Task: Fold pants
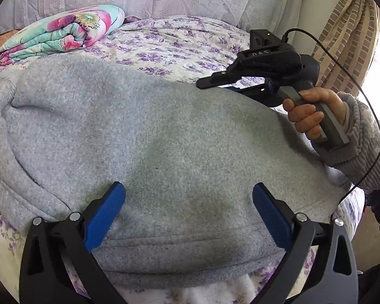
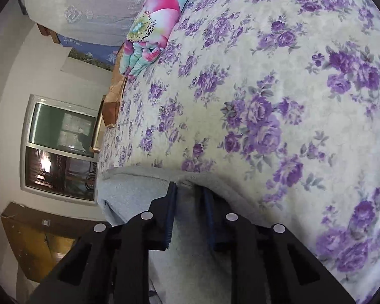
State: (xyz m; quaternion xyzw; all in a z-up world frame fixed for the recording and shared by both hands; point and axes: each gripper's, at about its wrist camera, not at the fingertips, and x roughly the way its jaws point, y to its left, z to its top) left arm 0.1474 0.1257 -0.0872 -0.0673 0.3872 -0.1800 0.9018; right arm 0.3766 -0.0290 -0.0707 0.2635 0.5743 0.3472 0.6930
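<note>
Grey fleece pants (image 1: pixel 149 136) lie spread across the flowered bed, folded into a broad pad. My left gripper (image 1: pixel 188 190) is open, its blue fingers (image 1: pixel 106 212) wide apart over the near hem, touching the cloth. My right gripper (image 1: pixel 215 86) reaches in from the right at the pants' far edge, held by a hand. In the right wrist view the right gripper (image 2: pixel 188 190) is shut on a fold of the grey pants (image 2: pixel 129 192), its blue pads close together with cloth between them.
A folded flowered quilt (image 1: pixel 63 33) lies at the bed's far left, and also shows in the right wrist view (image 2: pixel 152 25). The purple-flowered bedspread (image 2: pixel 278 88) covers the bed. A curtain (image 1: pixel 342 38) hangs at right. A black cable (image 1: pixel 367 101) trails from the right gripper.
</note>
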